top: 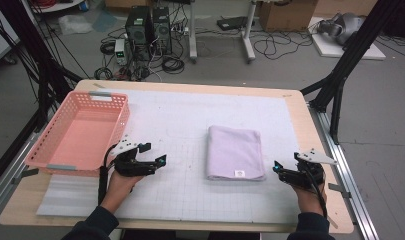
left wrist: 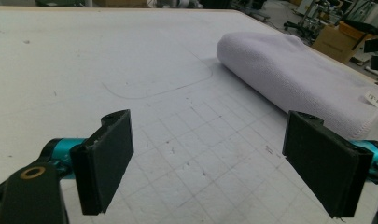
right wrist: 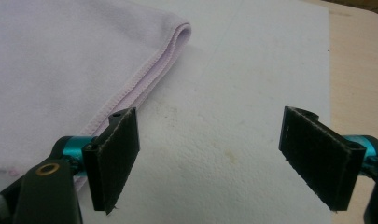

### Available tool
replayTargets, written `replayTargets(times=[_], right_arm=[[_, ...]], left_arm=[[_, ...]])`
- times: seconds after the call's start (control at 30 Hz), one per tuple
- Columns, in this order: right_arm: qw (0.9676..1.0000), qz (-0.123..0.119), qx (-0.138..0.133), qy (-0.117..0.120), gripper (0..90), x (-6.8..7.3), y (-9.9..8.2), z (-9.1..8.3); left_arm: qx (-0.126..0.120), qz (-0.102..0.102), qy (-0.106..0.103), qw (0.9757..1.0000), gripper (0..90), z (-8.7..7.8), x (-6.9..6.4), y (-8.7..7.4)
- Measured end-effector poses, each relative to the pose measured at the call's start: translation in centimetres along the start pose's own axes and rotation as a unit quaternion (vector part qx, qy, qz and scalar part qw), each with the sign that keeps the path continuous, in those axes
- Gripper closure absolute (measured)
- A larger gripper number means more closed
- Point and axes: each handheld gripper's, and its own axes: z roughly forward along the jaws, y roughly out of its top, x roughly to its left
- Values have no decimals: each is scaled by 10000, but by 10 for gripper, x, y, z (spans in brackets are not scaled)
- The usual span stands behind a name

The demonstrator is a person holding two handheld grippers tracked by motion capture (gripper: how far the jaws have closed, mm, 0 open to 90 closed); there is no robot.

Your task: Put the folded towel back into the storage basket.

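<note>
Two grippers, one folded towel, one pink basket, all on one white gridded mat. The towel (top: 235,152) lies flat right of the mat's middle, its label corner toward the person. The left gripper (top: 157,161) rests on the mat between basket and towel, jaws released and wide with nothing between them. The right gripper (top: 277,167) sits just off the towel's near right corner, jaws likewise spread and empty. The basket (top: 57,155) stands at the table's left edge, well apart from the towel. Bare mat (top: 175,120) lies open beyond and between both hands.
</note>
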Motion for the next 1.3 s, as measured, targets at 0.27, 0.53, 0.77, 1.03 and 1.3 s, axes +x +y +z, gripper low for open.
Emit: replayTargets(times=[0.27,0.53,0.77,1.03,1.3], right_arm=[[10000,80,-50,19,190,-3,-1,-3],[9999,119,11,109,190,-3,-3,2],[9998,71,-15,180,190,-1,-2,4],[9997,30,16,242,190,0,-3,5],[9996,22,-6,288,190,2,-2,6]], left_arm=[[-43,-244,-280,9993,186,18,-10,9],[433,-234,-495,9976,221,65,-21,24],[837,-119,-754,9936,293,111,-45,32],[1086,-265,-830,9903,296,144,-61,33],[1499,-76,-634,9866,277,160,-73,30]])
